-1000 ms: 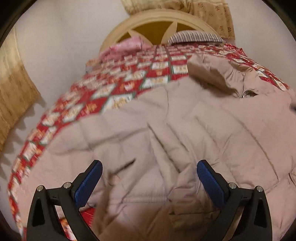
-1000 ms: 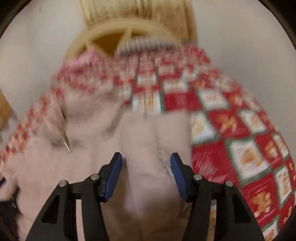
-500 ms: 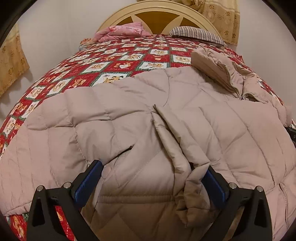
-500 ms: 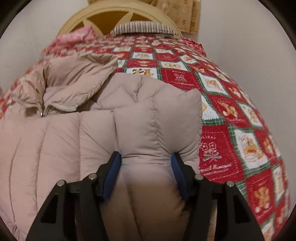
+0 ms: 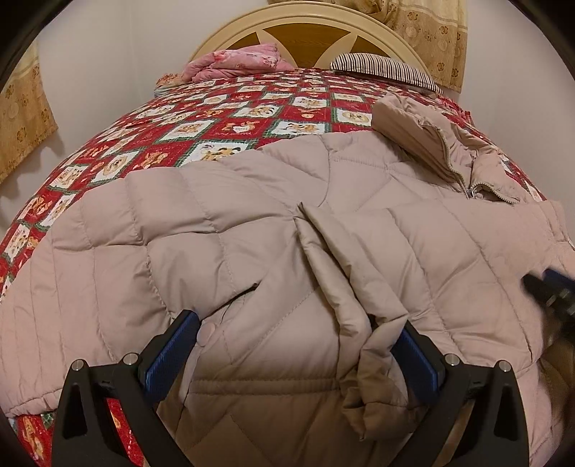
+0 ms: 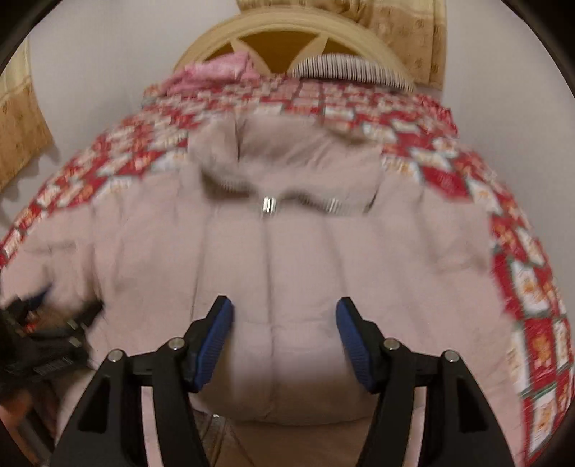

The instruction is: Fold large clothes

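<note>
A large beige quilted down jacket lies spread front up on the bed, collar and zipper pull toward the headboard. My left gripper is open over the jacket's lower hem, with a bunched fold of fabric lying between its blue pads. In the right wrist view the jacket is blurred; my right gripper is open just above its lower front, below the zipper pull. The right gripper also shows at the right edge of the left wrist view.
The bed has a red patchwork quilt. A pink folded blanket and a striped pillow lie at the cream headboard. Beige curtains hang at left and at back right. White walls flank the bed.
My right gripper has let go of the sleeve and swung left, now facing the jacket's centre and zipper. The left gripper has stayed put, wide open over the hem fold.
</note>
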The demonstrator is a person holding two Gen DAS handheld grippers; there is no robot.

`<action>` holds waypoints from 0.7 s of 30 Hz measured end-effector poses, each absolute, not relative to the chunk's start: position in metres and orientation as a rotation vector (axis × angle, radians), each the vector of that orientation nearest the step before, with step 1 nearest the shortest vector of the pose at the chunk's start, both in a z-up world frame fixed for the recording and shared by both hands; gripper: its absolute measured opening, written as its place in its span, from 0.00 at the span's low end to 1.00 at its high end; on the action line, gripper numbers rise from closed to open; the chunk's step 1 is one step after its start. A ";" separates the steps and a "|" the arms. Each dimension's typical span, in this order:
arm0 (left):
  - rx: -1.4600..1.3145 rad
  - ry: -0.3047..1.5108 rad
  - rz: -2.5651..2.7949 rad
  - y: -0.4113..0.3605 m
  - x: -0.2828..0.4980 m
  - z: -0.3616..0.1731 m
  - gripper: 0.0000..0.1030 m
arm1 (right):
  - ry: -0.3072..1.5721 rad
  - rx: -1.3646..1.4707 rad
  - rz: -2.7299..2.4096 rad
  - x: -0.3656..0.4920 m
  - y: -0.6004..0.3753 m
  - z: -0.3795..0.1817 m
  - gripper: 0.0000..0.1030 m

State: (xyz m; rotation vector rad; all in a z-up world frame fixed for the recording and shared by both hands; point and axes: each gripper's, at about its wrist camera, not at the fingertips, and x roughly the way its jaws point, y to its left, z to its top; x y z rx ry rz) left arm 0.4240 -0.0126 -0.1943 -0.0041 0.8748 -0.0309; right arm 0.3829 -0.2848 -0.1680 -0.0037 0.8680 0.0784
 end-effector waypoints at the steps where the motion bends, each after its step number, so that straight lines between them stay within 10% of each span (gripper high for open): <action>1: -0.003 0.875 -0.031 -0.012 0.424 -0.194 0.99 | 0.866 0.001 0.078 0.382 -0.285 -0.175 0.63; 21: -0.126 0.771 0.019 0.047 0.351 -0.155 0.99 | 0.833 -0.015 0.067 0.376 -0.279 -0.191 0.67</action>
